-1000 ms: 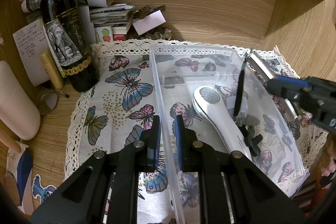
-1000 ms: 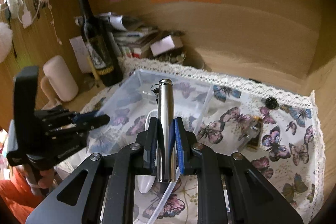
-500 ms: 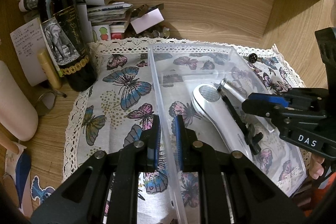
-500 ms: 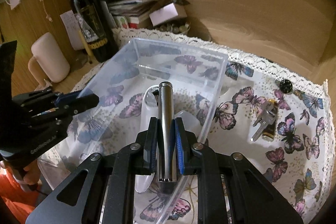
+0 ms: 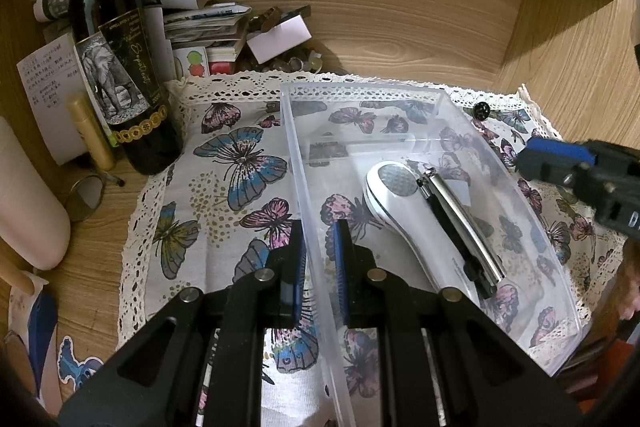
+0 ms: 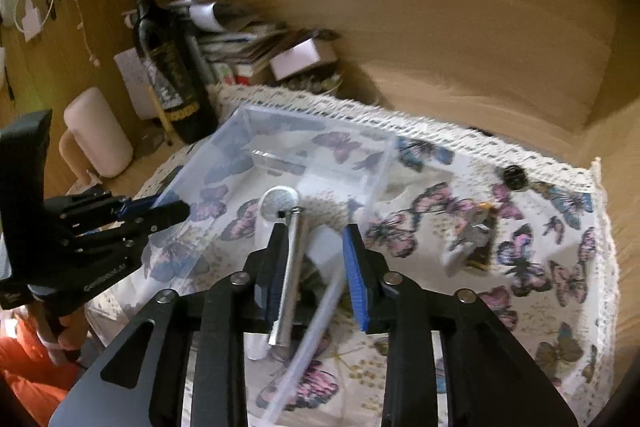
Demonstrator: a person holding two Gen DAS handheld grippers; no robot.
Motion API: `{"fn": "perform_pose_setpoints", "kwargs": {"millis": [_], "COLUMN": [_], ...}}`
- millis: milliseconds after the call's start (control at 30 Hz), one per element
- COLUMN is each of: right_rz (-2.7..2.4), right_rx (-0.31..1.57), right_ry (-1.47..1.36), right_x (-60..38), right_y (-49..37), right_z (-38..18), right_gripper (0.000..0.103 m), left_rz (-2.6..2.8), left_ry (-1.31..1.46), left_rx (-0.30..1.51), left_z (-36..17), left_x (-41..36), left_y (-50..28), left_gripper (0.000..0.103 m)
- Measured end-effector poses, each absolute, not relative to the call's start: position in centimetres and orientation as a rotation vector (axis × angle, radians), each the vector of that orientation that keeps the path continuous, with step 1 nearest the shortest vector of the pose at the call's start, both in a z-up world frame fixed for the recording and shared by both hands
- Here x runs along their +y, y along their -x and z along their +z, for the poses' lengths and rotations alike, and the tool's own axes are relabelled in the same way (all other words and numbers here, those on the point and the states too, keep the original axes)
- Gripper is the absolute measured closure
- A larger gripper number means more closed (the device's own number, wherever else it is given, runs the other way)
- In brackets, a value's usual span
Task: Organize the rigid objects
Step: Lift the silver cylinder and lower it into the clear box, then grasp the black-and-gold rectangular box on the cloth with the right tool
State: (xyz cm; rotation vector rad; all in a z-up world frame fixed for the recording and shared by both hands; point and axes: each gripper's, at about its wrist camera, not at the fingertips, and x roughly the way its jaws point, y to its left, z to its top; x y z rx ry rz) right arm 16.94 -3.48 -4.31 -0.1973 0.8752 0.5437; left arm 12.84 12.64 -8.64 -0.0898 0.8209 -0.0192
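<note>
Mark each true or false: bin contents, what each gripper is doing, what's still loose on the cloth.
1. The left gripper is clamped on the clear bin's side wall. True.
2. The right gripper squeezes the metal cylinder. False: its jaws have just been opening, and the cylinder lies in the bin.
3. The white handheld device lies in the bin beside the cylinder. True.
4. The wine bottle stands inside the bin. False: it stands off the cloth, left of the bin.
5. A small bottle lies on the butterfly cloth outside the bin. True.
</note>
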Motion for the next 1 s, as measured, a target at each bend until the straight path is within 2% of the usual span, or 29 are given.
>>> {"fn": "perform_pose_setpoints", "kwargs": {"millis": [167, 567, 867, 1000], "right_rz": [0.449, 0.258, 0.225, 0.212], "right_rx": [0.865, 1.017, 1.097, 1.078], "right_ry": [0.178, 0.117, 0.159, 0.203], "right_x": [-6.7, -13.1, -12.3, -11.4], "right_y": [-17.7, -22.4, -25.7, -26.5], "right_z": [-3.9, -8.6, -12.2, -12.5], "right_gripper": [0.065, 0.063, 0.063, 0.063], "left_rz": [-0.024, -0.031, -0.021, -0.02], "left_ry": [0.095, 0.116, 0.124, 0.123], "left_rx": [0.822, 0.852, 0.857, 0.856], "left_z": [-8.8, -9.5, -9.5, -9.5], "left_x": [12.6, 13.0, 13.3, 13.4], "left_y": [-12.9, -13.5, -13.6, -13.6], "left_gripper": [0.089, 0.089, 0.089, 0.089]}}
